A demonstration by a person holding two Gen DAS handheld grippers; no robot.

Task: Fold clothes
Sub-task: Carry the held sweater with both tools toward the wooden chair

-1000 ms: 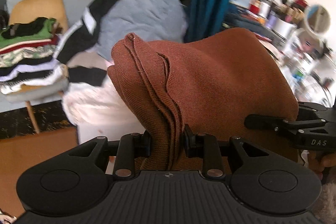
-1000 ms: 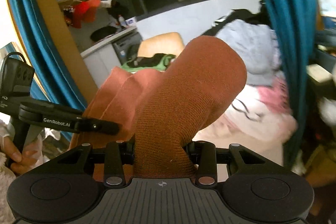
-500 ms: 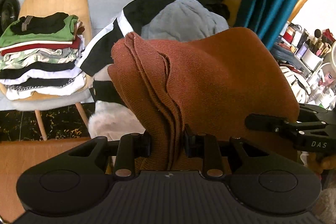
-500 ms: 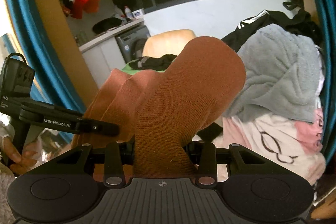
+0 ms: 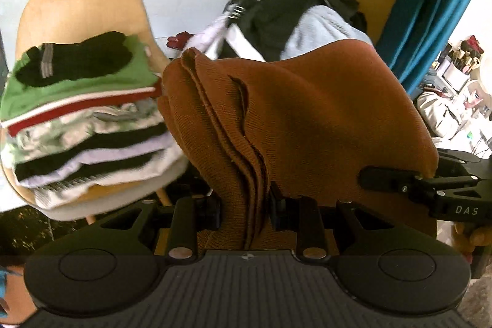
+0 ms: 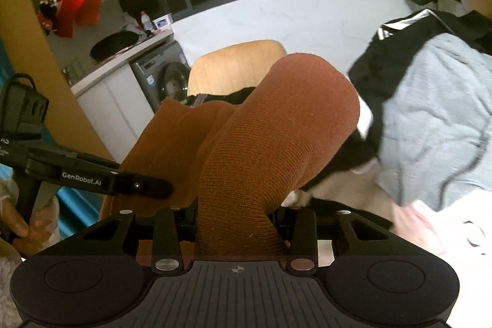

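A folded rust-brown knit garment (image 5: 307,119) hangs in the air between both grippers. My left gripper (image 5: 246,205) is shut on its layered edge. My right gripper (image 6: 236,220) is shut on the other end of the brown garment (image 6: 270,137), which bulges up in front of the lens. A stack of folded clothes (image 5: 83,119) with black socks on top rests on a tan chair (image 5: 80,8), to the left of the garment and close to it. The chair back (image 6: 236,63) shows behind the garment in the right wrist view.
A heap of unfolded laundry, a grey hoodie (image 6: 436,119) and a black striped jacket (image 5: 276,8), lies to the right of the chair. A teal curtain (image 5: 436,5) hangs at right. A washing machine (image 6: 166,73) stands behind. The person's hands hold both handles.
Both grippers have carried the brown garment left and toward the chair; the folded stack now looks larger and sits right beside the garment. The grip on both ends is unchanged.
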